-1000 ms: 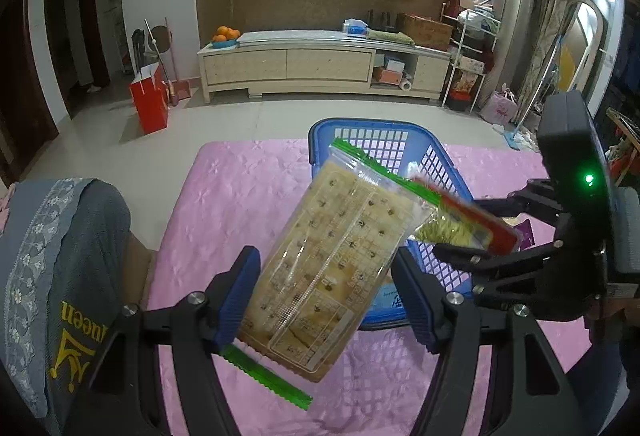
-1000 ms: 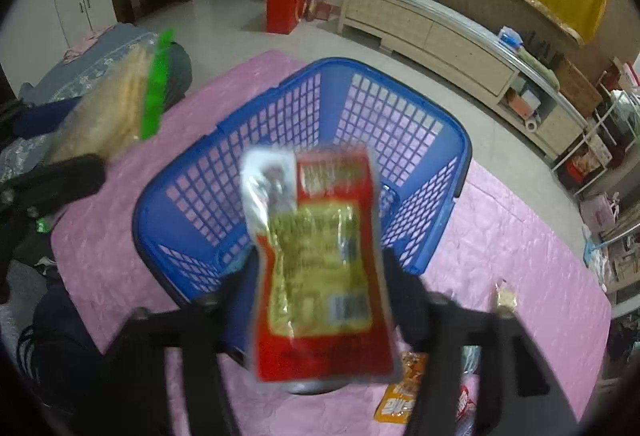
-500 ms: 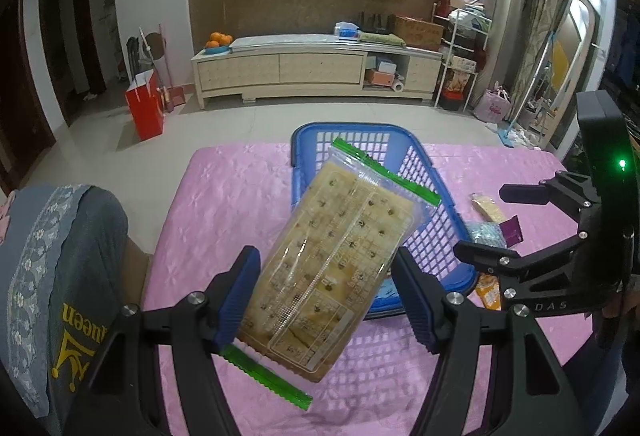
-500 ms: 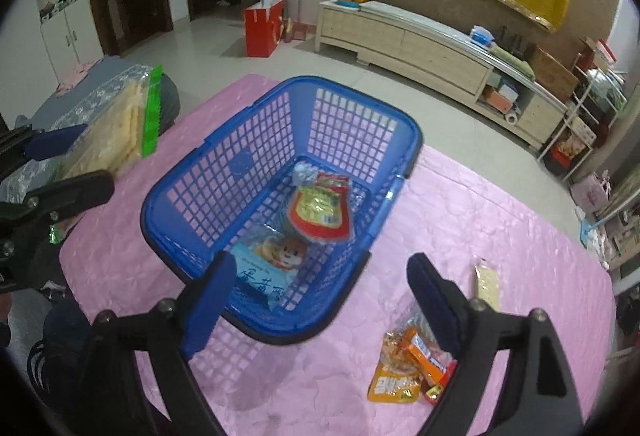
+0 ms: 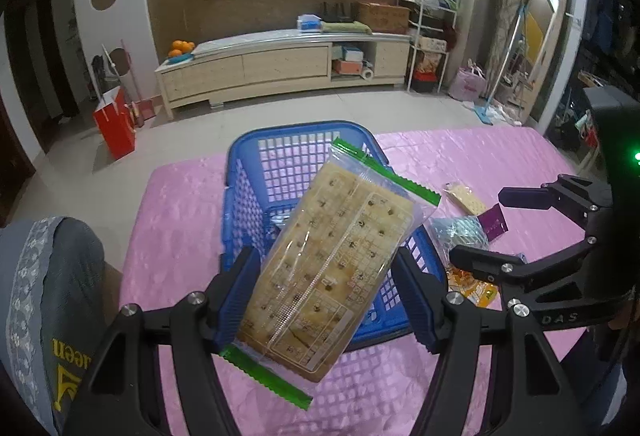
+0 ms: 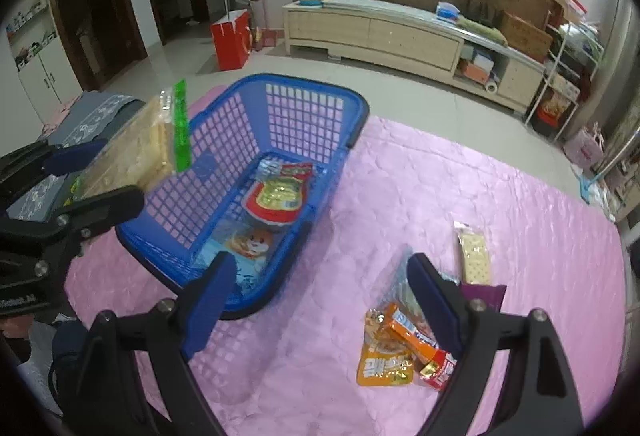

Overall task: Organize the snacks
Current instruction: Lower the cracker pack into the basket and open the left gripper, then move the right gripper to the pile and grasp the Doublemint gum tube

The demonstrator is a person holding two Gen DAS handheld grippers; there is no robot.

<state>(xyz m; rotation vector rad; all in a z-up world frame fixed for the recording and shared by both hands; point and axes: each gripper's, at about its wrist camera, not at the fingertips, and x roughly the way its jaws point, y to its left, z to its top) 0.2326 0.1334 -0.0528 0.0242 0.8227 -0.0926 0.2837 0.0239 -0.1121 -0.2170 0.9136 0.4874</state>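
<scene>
Pink cloth (image 6: pixel 440 196): blue basket (image 6: pixel 356 108) near its left edge, holding two packets. Left gripper (image 5: pixel 328 300) pinches a cracker pack (image 5: pixel 332 268); right gripper (image 6: pixel 320 296) spread, empty.

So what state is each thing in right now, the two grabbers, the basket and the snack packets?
Left gripper: shut on the clear cracker packet with green ends, held above the table.
Right gripper: open, empty.
Blue plastic basket: upright, holding a red and yellow pouch and a blue cartoon packet.
Loose snacks: lying on the pink cloth.
</scene>
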